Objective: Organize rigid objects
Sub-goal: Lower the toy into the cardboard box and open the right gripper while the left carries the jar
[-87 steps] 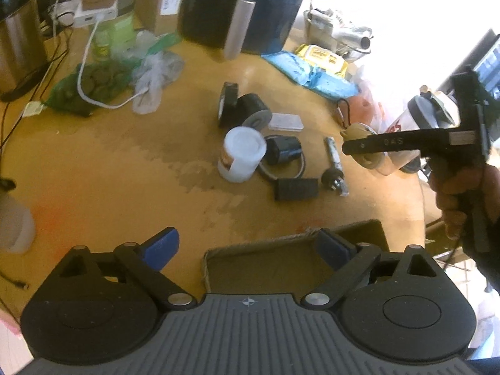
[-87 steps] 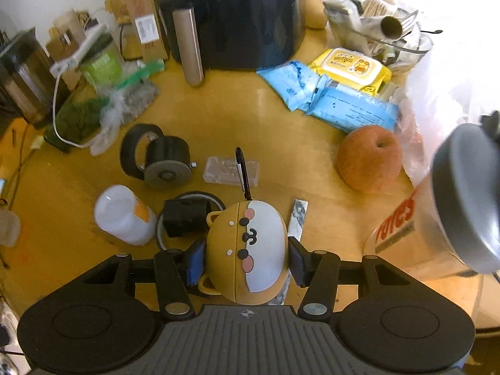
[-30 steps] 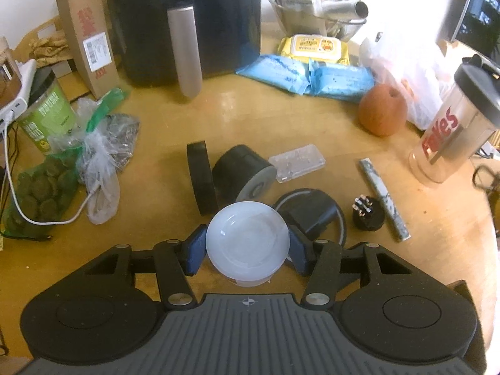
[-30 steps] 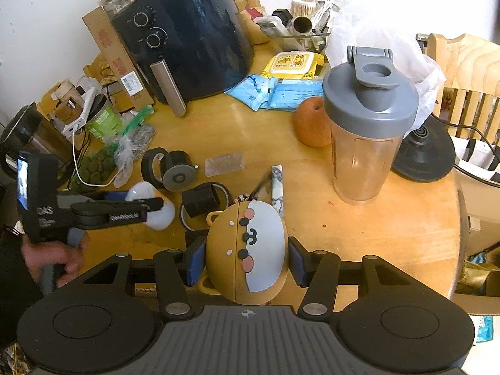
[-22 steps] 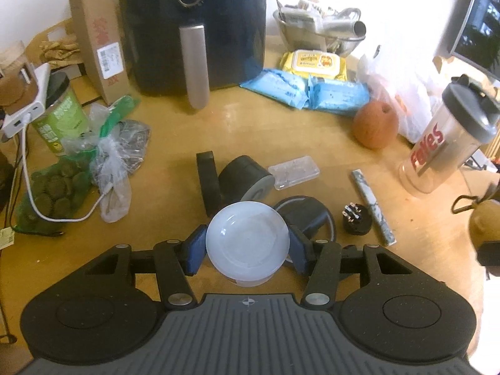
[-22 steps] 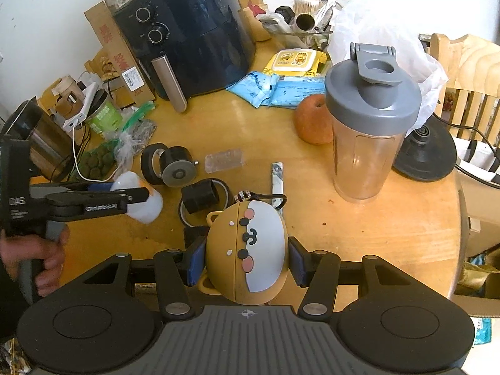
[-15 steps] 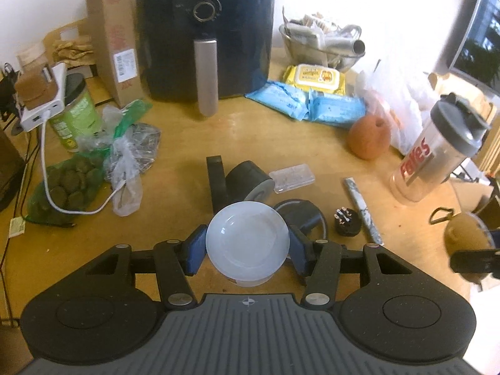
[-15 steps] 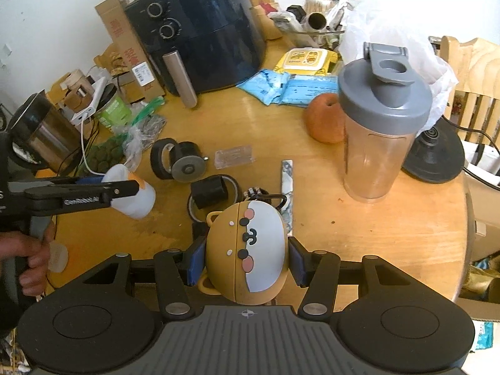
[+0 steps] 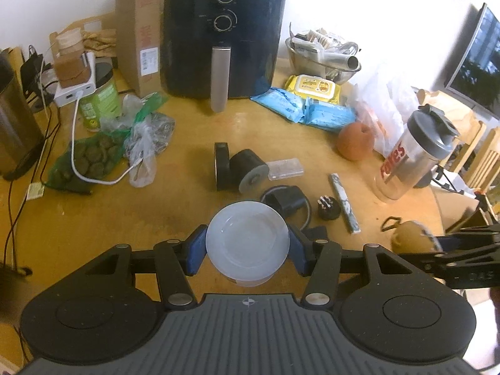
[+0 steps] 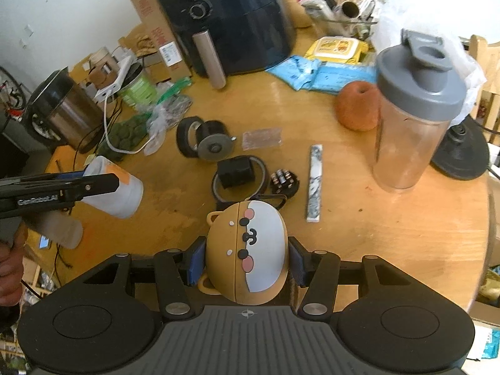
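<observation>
Holding a load in each tool, you have both pairs of jaws clamped: your left gripper (image 9: 247, 251) pinches the white plastic jar (image 9: 247, 245) across its round body, and your right gripper (image 10: 247, 257) grips the bear-faced pouch (image 10: 247, 250) by its flanks. Both things hang clear above the wooden table (image 10: 390, 231), on the near side of the black air fryer (image 9: 223, 31), so two items look already gathered up but neither is put away yet; no bin or box for them shows in either view.

Still lying on the table between you and the air fryer are the roll of black tape (image 9: 222, 170) with a black cylinder (image 9: 248, 170) touching it, a clear flat case (image 9: 286, 167), a black adapter (image 10: 234, 172) on its coiled ring, a round battery holder (image 10: 284, 181) just beside that, and a marbled stick (image 10: 314, 182). By my judgement, most of the sorting remains.

The jar's long axis runs along your left fingers, its flat end facing back at the camera and the rest pointing away toward the air fryer and downward. The pouch's long axis lies likewise along your right fingers, ears toward the left and face upward.
</observation>
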Demonstrator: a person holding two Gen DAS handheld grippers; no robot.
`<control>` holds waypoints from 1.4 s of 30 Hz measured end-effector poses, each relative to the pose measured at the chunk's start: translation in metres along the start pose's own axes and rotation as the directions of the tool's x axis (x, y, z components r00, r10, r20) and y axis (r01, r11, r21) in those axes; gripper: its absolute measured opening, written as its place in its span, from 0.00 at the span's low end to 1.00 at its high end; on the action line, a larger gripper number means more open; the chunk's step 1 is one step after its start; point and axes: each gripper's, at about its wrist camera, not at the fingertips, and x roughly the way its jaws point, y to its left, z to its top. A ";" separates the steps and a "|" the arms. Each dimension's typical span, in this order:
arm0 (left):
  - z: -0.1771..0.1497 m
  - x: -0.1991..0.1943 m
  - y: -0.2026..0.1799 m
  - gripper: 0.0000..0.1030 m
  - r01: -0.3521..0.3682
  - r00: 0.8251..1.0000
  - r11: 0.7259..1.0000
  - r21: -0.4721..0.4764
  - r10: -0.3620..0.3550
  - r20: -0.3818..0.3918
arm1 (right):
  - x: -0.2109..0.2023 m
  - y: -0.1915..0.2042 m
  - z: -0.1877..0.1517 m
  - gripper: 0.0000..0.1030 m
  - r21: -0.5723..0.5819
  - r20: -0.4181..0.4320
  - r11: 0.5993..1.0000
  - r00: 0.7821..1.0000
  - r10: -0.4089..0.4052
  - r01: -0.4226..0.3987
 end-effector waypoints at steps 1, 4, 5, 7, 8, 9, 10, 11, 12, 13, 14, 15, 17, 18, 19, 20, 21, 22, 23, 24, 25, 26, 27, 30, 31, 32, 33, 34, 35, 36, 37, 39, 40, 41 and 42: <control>-0.003 -0.003 -0.001 0.51 0.001 1.000 1.000 -0.004 -0.001 -0.002 | 0.001 0.002 -0.002 0.55 -0.006 -0.006 1.000 1.000 0.006 -0.006; -0.012 -0.009 -0.002 0.51 0.007 1.000 1.000 -0.020 -0.008 -0.011 | 0.005 0.006 -0.007 0.55 -0.026 -0.024 0.999 0.999 0.023 -0.024; -0.016 -0.012 -0.003 0.51 0.011 1.000 1.000 -0.026 -0.012 -0.014 | 0.006 0.008 -0.010 0.55 -0.031 -0.031 0.999 0.999 0.028 -0.029; -0.022 -0.015 -0.005 0.51 0.018 1.000 0.999 -0.032 -0.018 -0.017 | 0.008 0.012 -0.014 0.55 -0.042 -0.042 0.998 0.998 0.036 -0.037; -0.026 -0.016 -0.006 0.51 0.020 1.000 0.999 -0.037 -0.021 -0.021 | 0.008 0.014 -0.017 0.55 -0.048 -0.049 0.998 0.998 0.040 -0.042; -0.029 -0.017 -0.007 0.51 0.020 0.999 0.999 -0.041 -0.021 -0.025 | 0.008 0.016 -0.019 0.55 -0.056 -0.054 0.997 0.998 0.044 -0.047; -0.032 -0.018 -0.008 0.51 0.019 0.999 0.999 -0.045 -0.020 -0.029 | 0.008 0.018 -0.022 0.55 -0.062 -0.060 0.997 0.997 0.048 -0.052; -0.035 -0.018 -0.009 0.51 0.018 0.999 0.999 -0.047 -0.020 -0.034 | 0.007 0.020 -0.025 0.55 -0.066 -0.065 0.996 0.997 0.051 -0.055; -0.038 -0.019 -0.009 0.51 0.017 0.999 0.999 -0.048 -0.019 -0.039 | 0.006 0.022 -0.028 0.55 -0.070 -0.071 0.996 0.996 0.054 -0.059; -0.040 -0.019 -0.010 0.51 0.017 0.999 0.999 -0.050 -0.019 -0.043 | 0.005 0.024 -0.031 0.55 -0.073 -0.077 0.995 0.995 0.057 -0.063; -0.043 -0.019 -0.011 0.51 0.017 0.999 0.999 -0.052 -0.020 -0.048 | 0.004 0.025 -0.033 0.55 -0.074 -0.083 0.995 0.995 0.060 -0.066; -0.046 -0.019 -0.012 0.51 0.017 0.998 0.998 -0.053 -0.020 -0.052 | 0.004 0.026 -0.036 0.55 -0.073 -0.089 0.995 0.994 0.063 -0.070; -0.051 -0.019 -0.013 0.51 0.019 0.998 0.998 -0.056 -0.022 -0.060 | 0.004 0.027 -0.042 0.55 -0.070 -0.101 0.995 0.993 0.062 -0.070; -0.054 -0.019 -0.013 0.51 0.020 0.998 0.998 -0.057 -0.024 -0.065 | 0.004 0.027 -0.045 0.55 -0.069 -0.106 0.995 0.993 0.058 -0.065; -0.056 -0.018 -0.014 0.51 0.021 0.997 0.998 -0.056 -0.025 -0.071 | 0.004 0.026 -0.047 0.55 -0.068 -0.110 0.996 0.992 0.054 -0.062; -0.058 -0.017 -0.015 0.51 0.022 0.997 0.998 -0.055 -0.026 -0.077 | 0.005 0.026 -0.050 0.55 -0.066 -0.116 0.996 0.992 0.049 -0.057; -0.060 -0.016 -0.015 0.51 0.023 0.996 0.998 -0.053 -0.027 -0.082 | 0.007 0.025 -0.052 0.55 -0.064 -0.120 0.997 0.992 0.042 -0.050; -0.062 -0.015 -0.016 0.51 0.022 0.996 0.998 -0.053 -0.027 -0.088 | 0.008 0.024 -0.054 0.55 -0.061 -0.122 0.997 0.992 0.036 -0.044; -0.064 -0.014 -0.017 0.51 0.023 0.995 0.998 -0.053 -0.028 -0.093 | 0.009 0.024 -0.056 0.55 -0.058 -0.124 0.998 0.992 0.032 -0.039; -0.065 -0.013 -0.018 0.51 0.025 0.995 0.998 -0.051 -0.030 -0.097 | 0.010 0.023 -0.057 0.55 -0.056 -0.123 0.998 0.992 0.030 -0.037; -0.066 -0.011 -0.019 0.51 0.027 0.994 0.998 -0.049 -0.032 -0.102 | 0.011 0.022 -0.057 0.55 -0.056 -0.121 0.998 0.992 0.027 -0.034; -0.067 -0.009 -0.020 0.51 0.028 0.993 0.998 -0.048 -0.033 -0.110 | 0.012 0.022 -0.058 0.55 -0.057 -0.121 0.998 0.992 0.022 -0.029; -0.068 -0.007 -0.021 0.51 0.028 0.993 0.999 -0.045 -0.033 -0.115 | 0.013 0.022 -0.058 0.55 -0.060 -0.119 0.998 0.993 0.019 -0.027; -0.071 0.001 -0.023 0.51 0.024 0.990 0.999 -0.035 -0.029 -0.136 | 0.018 0.023 -0.054 0.55 -0.068 -0.119 0.997 0.993 0.016 -0.024; -0.072 0.004 -0.023 0.51 0.022 0.990 0.999 -0.033 -0.026 -0.141 | 0.021 0.023 -0.053 0.55 -0.067 -0.122 0.997 0.992 0.013 -0.022; -0.073 0.007 -0.023 0.51 0.019 0.989 0.999 -0.031 -0.024 -0.147 | 0.025 0.023 -0.052 0.55 -0.064 -0.124 0.998 0.992 0.008 -0.016; -0.074 0.010 -0.023 0.51 0.016 0.988 0.999 -0.030 -0.021 -0.154 | 0.028 0.022 -0.051 0.55 -0.062 -0.127 0.998 0.992 -0.003 -0.005; -0.074 0.012 -0.023 0.51 0.013 0.987 1.000 -0.027 -0.017 -0.160 | 0.032 0.022 -0.051 0.55 -0.061 -0.129 0.998 0.992 -0.015 0.007; -0.075 0.014 -0.023 0.51 0.011 0.986 1.000 -0.024 -0.015 -0.163 | 0.035 0.021 -0.050 0.55 -0.061 -0.129 0.998 0.991 -0.024 0.016; -0.076 0.016 -0.023 0.51 0.007 0.986 1.000 -0.021 -0.011 -0.168 | 0.038 0.021 -0.050 0.55 -0.063 -0.129 0.998 0.991 -0.032 0.024; -0.076 0.018 -0.023 0.51 0.003 0.985 1.000 -0.021 -0.007 -0.172 | 0.041 0.020 -0.050 0.55 -0.065 -0.131 0.997 0.991 -0.037 0.029; -0.077 0.021 -0.023 0.51 -0.005 0.984 1.000 -0.024 0.000 -0.179 | 0.046 0.019 -0.051 0.55 -0.061 -0.137 0.998 0.990 -0.044 0.036; -0.077 0.022 -0.023 0.51 -0.007 0.984 1.000 -0.025 0.003 -0.181 | 0.048 0.018 -0.051 0.55 -0.061 -0.139 0.997 0.989 -0.049 0.041; -0.077 0.023 -0.023 0.51 -0.011 0.983 1.000 -0.026 0.006 -0.182 | 0.050 0.018 -0.052 0.55 -0.062 -0.138 0.997 0.989 -0.053 0.045; -0.076 0.024 -0.023 0.51 -0.015 0.983 1.000 -0.027 0.010 -0.183 | 0.051 0.018 -0.052 0.55 -0.063 -0.137 0.997 0.989 -0.054 0.046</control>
